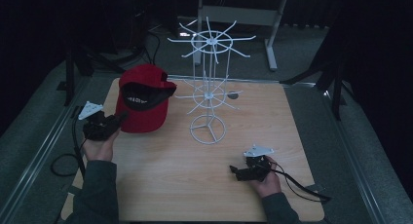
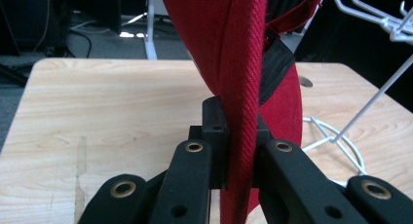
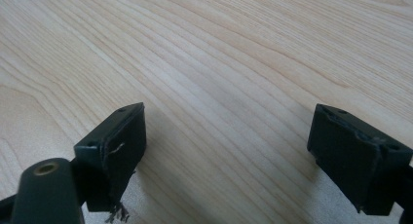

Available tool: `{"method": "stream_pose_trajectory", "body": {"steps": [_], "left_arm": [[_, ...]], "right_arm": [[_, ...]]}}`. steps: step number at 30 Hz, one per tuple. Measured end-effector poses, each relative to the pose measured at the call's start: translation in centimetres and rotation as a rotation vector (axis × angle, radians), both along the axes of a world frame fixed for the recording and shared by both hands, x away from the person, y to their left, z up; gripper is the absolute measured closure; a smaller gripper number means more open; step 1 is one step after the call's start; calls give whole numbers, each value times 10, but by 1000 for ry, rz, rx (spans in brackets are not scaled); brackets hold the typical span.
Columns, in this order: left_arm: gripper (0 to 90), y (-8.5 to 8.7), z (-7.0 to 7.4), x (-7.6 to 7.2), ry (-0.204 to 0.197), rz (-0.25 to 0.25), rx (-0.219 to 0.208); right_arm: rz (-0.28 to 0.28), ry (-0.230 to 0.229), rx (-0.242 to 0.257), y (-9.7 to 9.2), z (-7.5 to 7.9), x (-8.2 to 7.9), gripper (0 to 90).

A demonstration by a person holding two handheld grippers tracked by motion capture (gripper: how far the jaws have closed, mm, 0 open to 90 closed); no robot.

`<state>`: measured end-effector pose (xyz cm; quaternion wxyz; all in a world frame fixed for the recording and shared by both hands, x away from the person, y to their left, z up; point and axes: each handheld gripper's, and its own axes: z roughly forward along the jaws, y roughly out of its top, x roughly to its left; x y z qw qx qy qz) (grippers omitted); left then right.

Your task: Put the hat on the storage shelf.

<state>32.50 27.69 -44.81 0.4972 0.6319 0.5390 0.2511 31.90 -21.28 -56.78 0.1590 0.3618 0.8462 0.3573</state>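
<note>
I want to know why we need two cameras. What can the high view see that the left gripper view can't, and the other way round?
High view: the whole red cap, the full white rack, both hands, and the right gripper held open over the table.

Left gripper view: up close, the left gripper shut on the cap's brim edge, and the weave of the cloth.

Both: the cap, part of the rack and the table.
</note>
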Motion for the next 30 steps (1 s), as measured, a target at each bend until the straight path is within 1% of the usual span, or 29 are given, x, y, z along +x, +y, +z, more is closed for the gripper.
{"method": "stream_pose_trajectory", "body": {"steps": [2, 6, 10, 14, 20, 25, 30], "left_arm": [[861, 0, 2, 0, -5, 5, -2], [861, 0, 11, -1, -32, 24, -6], [861, -2, 18, -2, -53, 25, -11], [860, -4, 24, -2, -59, 24, -2], [860, -5, 31, -2, -72, 35, -11], [860, -8, 41, -2, -93, 30, -14], [860, -10, 47, -2, -109, 29, -17]], "right_arm": [[0, 0, 0, 0, 0, 0, 140], [2, -2, -1, 0, 0, 0, 140], [3, -4, -2, 0, 0, 0, 140], [3, -3, -2, 0, 0, 0, 139], [1, -3, -1, 0, 0, 0, 139], [1, -2, -1, 0, 0, 0, 139], [2, -1, 0, 0, 0, 0, 139]]}}
